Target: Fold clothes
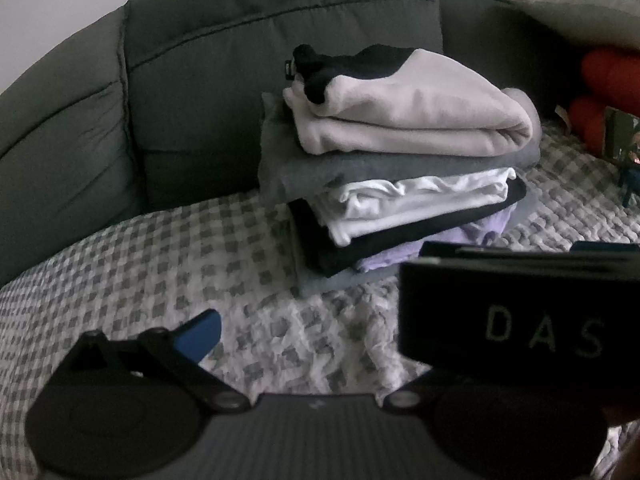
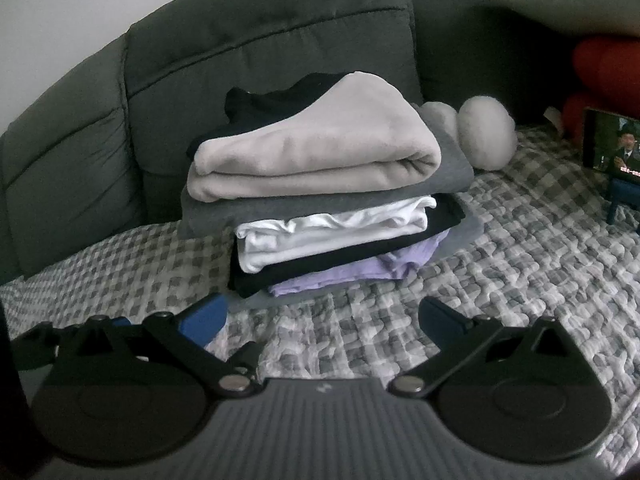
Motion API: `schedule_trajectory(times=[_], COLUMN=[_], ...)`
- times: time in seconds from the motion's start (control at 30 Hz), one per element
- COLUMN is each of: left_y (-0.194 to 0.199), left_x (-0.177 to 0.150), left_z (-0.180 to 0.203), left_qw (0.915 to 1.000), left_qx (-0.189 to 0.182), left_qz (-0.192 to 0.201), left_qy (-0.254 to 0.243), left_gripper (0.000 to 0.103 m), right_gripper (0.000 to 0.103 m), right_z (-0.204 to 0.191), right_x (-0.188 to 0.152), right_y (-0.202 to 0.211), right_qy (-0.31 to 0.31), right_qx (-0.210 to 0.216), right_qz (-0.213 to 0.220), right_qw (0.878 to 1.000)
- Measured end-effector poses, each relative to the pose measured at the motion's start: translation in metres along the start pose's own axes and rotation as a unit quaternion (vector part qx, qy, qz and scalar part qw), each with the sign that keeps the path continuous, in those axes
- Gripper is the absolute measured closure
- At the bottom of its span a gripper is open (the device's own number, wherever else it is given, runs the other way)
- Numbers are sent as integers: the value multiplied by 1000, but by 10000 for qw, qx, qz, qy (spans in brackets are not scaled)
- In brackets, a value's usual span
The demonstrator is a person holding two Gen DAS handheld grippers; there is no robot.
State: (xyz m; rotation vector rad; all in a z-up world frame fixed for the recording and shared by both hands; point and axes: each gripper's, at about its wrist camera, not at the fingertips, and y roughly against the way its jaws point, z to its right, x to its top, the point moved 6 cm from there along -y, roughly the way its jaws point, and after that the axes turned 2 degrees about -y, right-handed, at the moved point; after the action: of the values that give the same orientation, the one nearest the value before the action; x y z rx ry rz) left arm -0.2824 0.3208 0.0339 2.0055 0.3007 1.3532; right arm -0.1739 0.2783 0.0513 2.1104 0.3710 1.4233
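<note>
Stack of folded clothes (image 2: 332,196) sitting on grey-and-white checked quilted cover (image 2: 520,264), back against dark grey padded sofa backrest (image 2: 248,52). Top to bottom: beige fleece garment with black inner part (image 2: 320,144), grey knit layer (image 2: 320,204), white folded shirt (image 2: 332,236), black folded piece (image 2: 360,256), lilac garment (image 2: 360,272), pale grey-blue bottom layer (image 2: 464,236). Same stack (image 1: 400,168) centred in left wrist view. Folds roughly aligned on the near side; grey knit layer overhangs on the left, lilac edge bunched and sticking out low right.

Right gripper (image 2: 324,316): blue-tipped fingers spread wide, nothing between them, hovering over the cover just short of the stack. Left gripper (image 1: 320,332): only left blue fingertip visible; right side hidden by black block lettered "DAS" (image 1: 520,312), so opening impossible to judge.

Open cover left of the stack up to the backrest, and in front toward both grippers. Right side tighter: round grey plush cushion (image 2: 486,132) just beside the stack, then red cushion (image 2: 604,68), grey pillow (image 2: 572,0), small upright screen on blue stand (image 2: 612,144) well apart.
</note>
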Motion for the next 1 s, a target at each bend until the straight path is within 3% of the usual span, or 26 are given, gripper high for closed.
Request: schedule_trajectory(times=[1.0], left_y=[-4], left_x=[0], left_z=[0], left_qw=[9999], left_qx=[56], left_qz=[-89], left_qy=[-30], left_gripper=[1], right_gripper=[0], right_z=[0], right_x=[-3], right_y=[-2], right_qy=[-2], right_qx=[30], right_qz=[-109], right_qw=[9999])
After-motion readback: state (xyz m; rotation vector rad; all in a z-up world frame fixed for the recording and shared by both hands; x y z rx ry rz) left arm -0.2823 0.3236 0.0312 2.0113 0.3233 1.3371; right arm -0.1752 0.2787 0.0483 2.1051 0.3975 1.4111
